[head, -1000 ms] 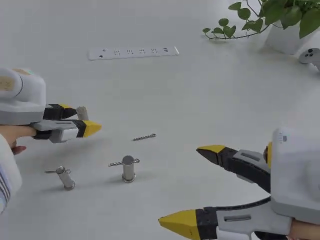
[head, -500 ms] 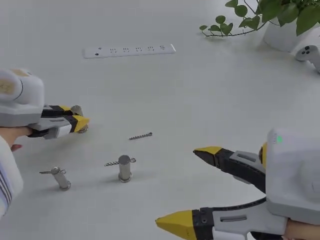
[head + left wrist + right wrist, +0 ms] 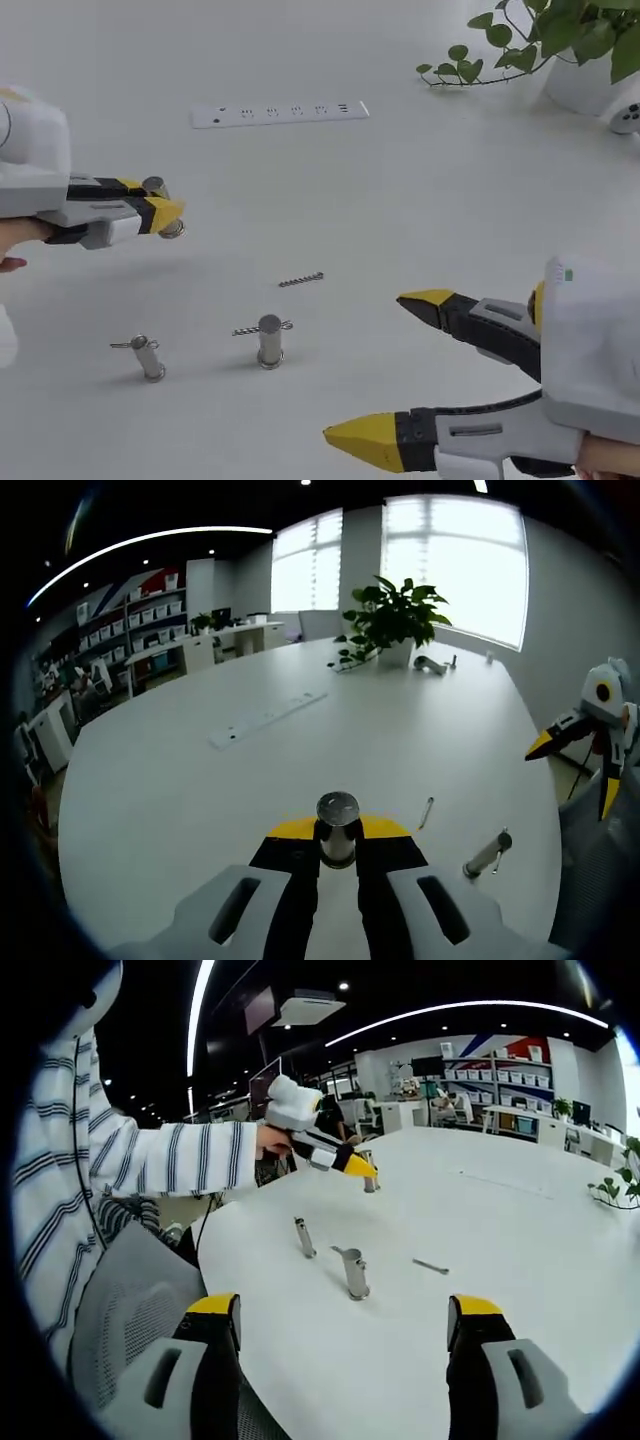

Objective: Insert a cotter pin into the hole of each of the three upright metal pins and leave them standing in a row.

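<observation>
Loose silver cotter pin (image 3: 301, 280) is seen lying flat mid-frame, long axis left-right, up-left of the spread-open yellow-tipped right gripper (image 3: 362, 366), while the left gripper (image 3: 166, 207) at upper left is clamped on a short steel pin (image 3: 153, 185).

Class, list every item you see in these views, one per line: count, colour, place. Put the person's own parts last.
Table: 1, white, under everything.
Metal pins: 3, silver; one clamped in the left gripper, two on the table nearby.
Cotter pins: 3, silver; one through each free pin, one loose beyond them.
Power strip: 1, white, far side.
Plant: 1, green, far right.
Left gripper: 1, white, black, yellow tips; shut.
Right gripper: 1, same colours; open.
Sleeve: 1, striped.
</observation>
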Demonstrator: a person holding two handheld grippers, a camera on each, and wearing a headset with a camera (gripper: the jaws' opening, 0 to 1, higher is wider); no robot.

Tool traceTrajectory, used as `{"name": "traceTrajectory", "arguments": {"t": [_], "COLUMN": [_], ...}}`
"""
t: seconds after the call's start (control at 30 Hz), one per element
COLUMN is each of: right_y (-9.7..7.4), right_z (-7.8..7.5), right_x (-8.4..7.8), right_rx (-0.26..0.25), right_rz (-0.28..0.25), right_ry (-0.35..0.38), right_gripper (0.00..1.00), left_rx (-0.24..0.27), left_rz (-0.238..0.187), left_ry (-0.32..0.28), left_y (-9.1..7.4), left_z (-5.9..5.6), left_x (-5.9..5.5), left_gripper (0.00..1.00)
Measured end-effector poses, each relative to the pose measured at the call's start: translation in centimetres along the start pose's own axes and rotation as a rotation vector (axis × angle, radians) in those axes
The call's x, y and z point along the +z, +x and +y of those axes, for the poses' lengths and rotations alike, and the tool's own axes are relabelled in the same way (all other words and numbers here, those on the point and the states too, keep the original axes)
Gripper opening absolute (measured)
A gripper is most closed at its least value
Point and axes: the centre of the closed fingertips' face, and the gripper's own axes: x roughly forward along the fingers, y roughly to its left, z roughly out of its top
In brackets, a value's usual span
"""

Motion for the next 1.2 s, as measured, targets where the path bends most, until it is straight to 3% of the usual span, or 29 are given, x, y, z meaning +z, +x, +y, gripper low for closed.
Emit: {"name": "traceTrajectory", "arguments": {"t": [0.1, 0.2, 0.47, 0.53, 0.67, 0.83, 1.03, 1.13, 1.2], "right_y": [-0.1, -0.3, -0.7, -0.8, -0.9, -0.9, -0.9, -0.9, -0.9], "right_z": [0.0, 0.0, -0.3, -0.3, -0.4, -0.4, -0.6, -0.6, -0.7], "right_x": [0.1, 0.3, 0.4, 0.2, 0.0, -0.3, -0.7, -1.0, -1.1], "right_rx": [-0.001, -0.006, -0.024, -0.027, -0.033, -0.038, -0.044, -0.043, -0.044], "right_rz": [0.003, 0.0, 0.003, 0.01, 0.015, 0.021, 0.031, 0.042, 0.046], "right_ry": [-0.012, -0.029, -0.042, -0.044, -0.045, -0.042, -0.043, -0.046, -0.046], "right_gripper": [0.83, 0.83, 0.82, 0.82, 0.82, 0.82, 0.81, 0.81, 0.81], "left_rx": [-0.007, -0.015, -0.058, -0.067, -0.101, -0.167, -0.186, -0.186, -0.185], "left_rz": [-0.034, -0.054, -0.06, -0.044, -0.028, 0.024, 0.062, 0.117, 0.132], "left_ry": [0.01, 0.018, 0.051, 0.067, 0.093, 0.113, 0.06, 0.113, 0.118], "left_y": [-1.8, -3.1, -5.8, -6.2, -6.8, -6.7, -5.9, -5.5, -5.1], "left_z": [-1.3, -2.8, -8.0, -8.6, -11.4, -14.5, -16.3, -17.0, -17.3], "left_x": [1.4, 2.0, 1.9, 1.5, 0.5, -2.0, -4.8, -6.5, -7.2], "left_gripper": [0.09, 0.09, 0.09, 0.09, 0.09, 0.09, 0.09, 0.09, 0.09]}}
